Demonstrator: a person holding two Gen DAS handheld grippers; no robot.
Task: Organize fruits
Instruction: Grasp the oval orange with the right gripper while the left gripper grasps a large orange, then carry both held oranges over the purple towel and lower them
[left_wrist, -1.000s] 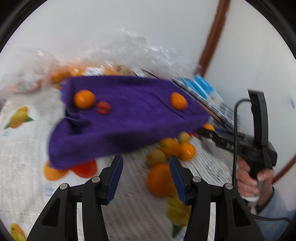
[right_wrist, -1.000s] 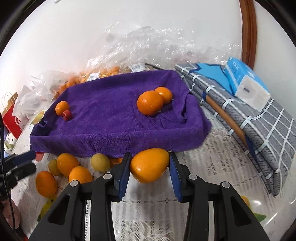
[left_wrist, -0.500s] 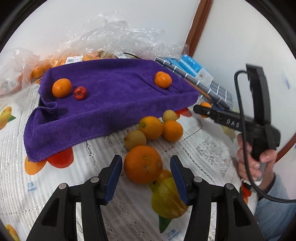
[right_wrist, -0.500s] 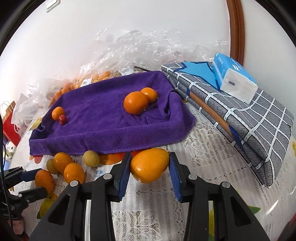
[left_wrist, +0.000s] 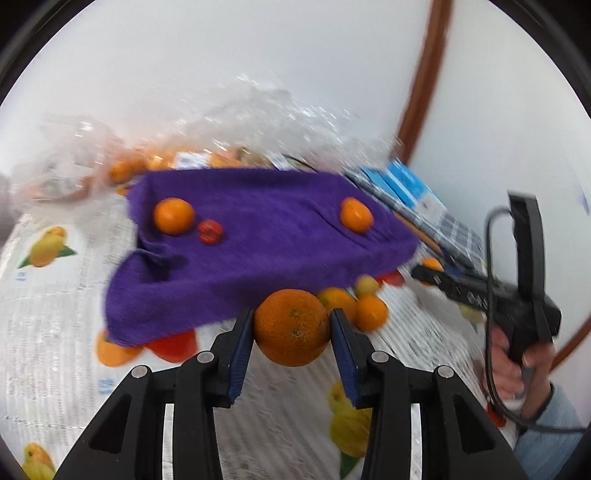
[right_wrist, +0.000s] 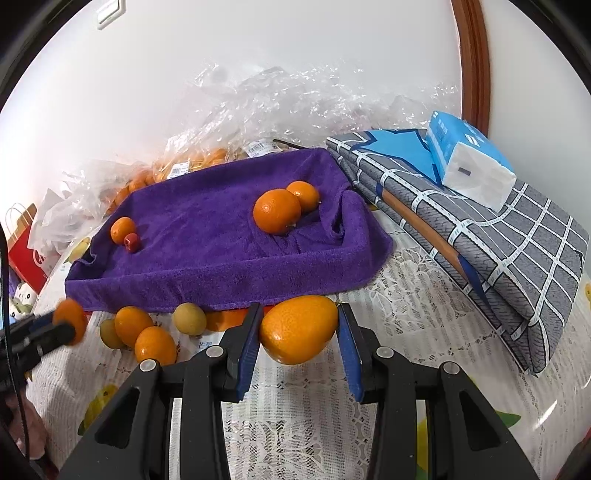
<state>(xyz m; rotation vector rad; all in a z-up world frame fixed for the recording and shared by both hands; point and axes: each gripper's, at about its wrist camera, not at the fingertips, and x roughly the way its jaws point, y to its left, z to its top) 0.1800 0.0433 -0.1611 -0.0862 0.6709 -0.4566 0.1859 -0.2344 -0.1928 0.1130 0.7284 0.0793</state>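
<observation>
My left gripper is closing, fingers pressing a round orange between them. My right gripper clamps an oval orange fruit, purple towel tray just beyond.

A deep purple terry towel lines the tray; round orange citrus fruits dot it. White lace bench cover carries printed yellow fruit; folded cloth is grey-checked.
</observation>
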